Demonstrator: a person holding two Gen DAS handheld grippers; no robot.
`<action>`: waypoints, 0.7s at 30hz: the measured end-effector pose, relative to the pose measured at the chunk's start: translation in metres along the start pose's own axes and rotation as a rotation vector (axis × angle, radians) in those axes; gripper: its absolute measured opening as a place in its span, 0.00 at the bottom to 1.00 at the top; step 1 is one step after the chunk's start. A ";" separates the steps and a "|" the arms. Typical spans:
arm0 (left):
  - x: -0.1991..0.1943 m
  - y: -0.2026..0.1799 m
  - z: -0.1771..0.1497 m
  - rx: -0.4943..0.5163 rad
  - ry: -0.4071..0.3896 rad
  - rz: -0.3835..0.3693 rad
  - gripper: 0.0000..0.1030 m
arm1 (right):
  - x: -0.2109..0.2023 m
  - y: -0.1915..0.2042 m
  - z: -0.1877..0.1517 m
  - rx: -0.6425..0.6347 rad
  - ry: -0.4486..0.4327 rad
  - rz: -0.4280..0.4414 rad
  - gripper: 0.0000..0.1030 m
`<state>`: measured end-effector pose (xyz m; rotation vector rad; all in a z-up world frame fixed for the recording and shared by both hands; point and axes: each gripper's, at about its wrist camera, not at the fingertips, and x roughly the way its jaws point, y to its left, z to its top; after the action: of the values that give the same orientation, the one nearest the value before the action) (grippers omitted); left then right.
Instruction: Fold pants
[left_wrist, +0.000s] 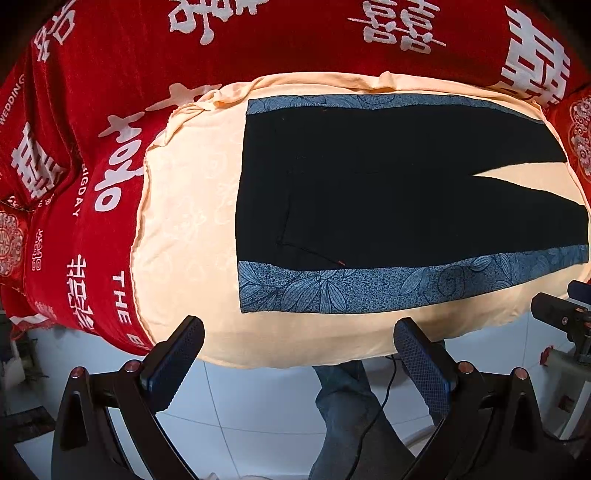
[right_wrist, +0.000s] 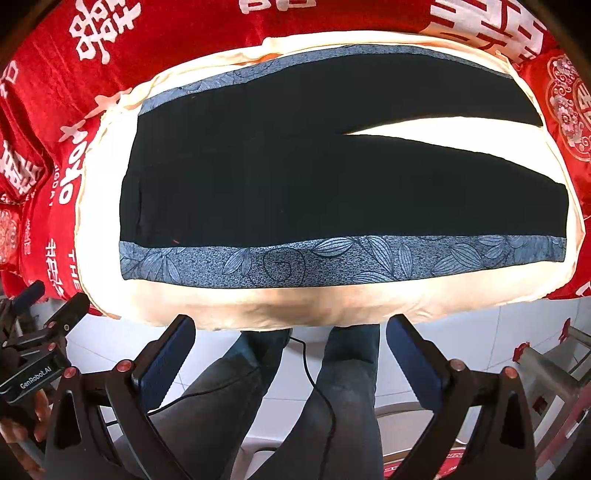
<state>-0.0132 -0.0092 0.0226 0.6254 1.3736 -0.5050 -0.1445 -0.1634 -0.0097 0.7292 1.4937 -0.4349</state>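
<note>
Black pants with blue leaf-patterned side stripes lie flat on a cream cloth. The waist points left and the two legs spread apart to the right. My left gripper hangs open off the cloth's near edge, level with the waist end, holding nothing. My right gripper is open too, off the near edge and about level with the middle of the near leg. Neither one touches the pants.
A red bedspread with white characters lies under the cloth. The person's jeans-clad legs and a black cable are below, over white floor tiles. The other gripper shows at the left, and a metal frame at the right.
</note>
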 end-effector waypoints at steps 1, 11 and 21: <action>0.000 0.000 0.000 0.000 0.001 -0.002 1.00 | 0.000 0.000 0.001 0.001 0.000 -0.002 1.00; 0.002 0.000 -0.001 0.000 0.012 -0.003 1.00 | 0.000 0.000 0.001 0.001 -0.003 -0.013 1.00; 0.002 0.002 0.001 -0.006 0.017 0.000 1.00 | 0.001 0.000 0.001 0.008 -0.004 -0.016 1.00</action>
<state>-0.0107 -0.0078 0.0205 0.6263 1.3910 -0.4962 -0.1435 -0.1644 -0.0105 0.7228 1.4954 -0.4545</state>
